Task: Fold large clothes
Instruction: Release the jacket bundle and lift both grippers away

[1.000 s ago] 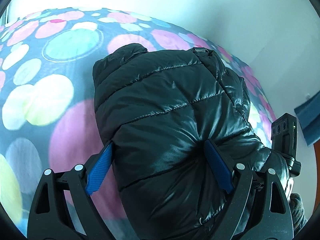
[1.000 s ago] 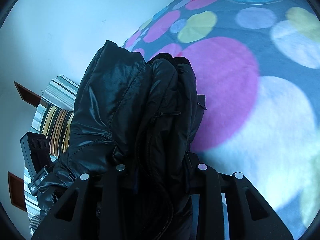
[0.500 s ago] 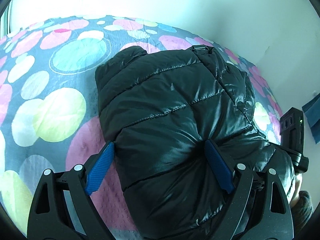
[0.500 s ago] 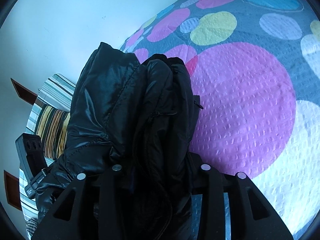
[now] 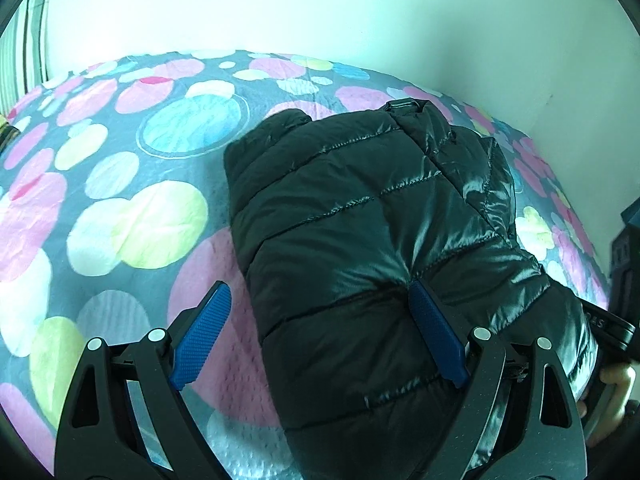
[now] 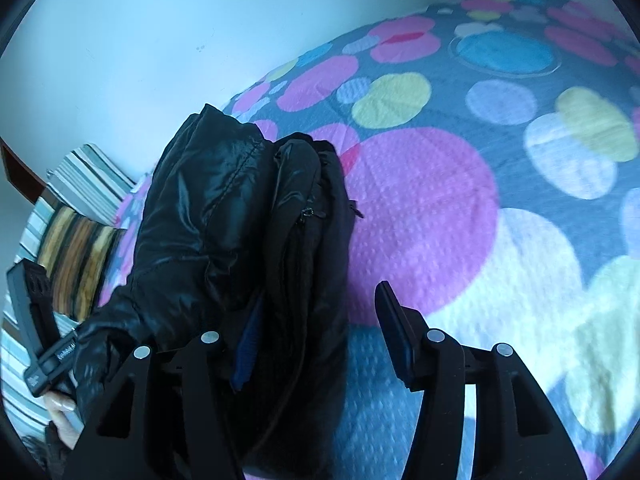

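Up close, the left gripper [image 5: 320, 336] stands wide open: its right blue ribbed pad [image 5: 438, 338] lies against the glossy black quilted puffer jacket [image 5: 360, 240], while the left pad stands clear over the bedspread, so nothing is pinched. The right gripper [image 6: 316, 334] has just been opening its jaws; the folded edge of the jacket [image 6: 256, 220] sits between them, its left pad half buried in the cloth and its right pad standing free beside it over the bedspread.

Some white lettering runs along the black body of the other gripper where it shows at the edge of each view, but it is too small and skewed to read.

The jacket lies folded into a thick bundle on a grey bedspread printed with pink, yellow-green, white and blue circles [image 5: 132, 216], its cloth finely dimpled. A plain pale wall [image 5: 360, 12] rises behind the bed. A striped cushion or cloth [image 6: 80, 216] lies at the bed's edge beyond the jacket in the right view.

The bundle's long axis runs away from both grippers toward the wall, with a small strap or loop [image 5: 402, 105] at its far end.
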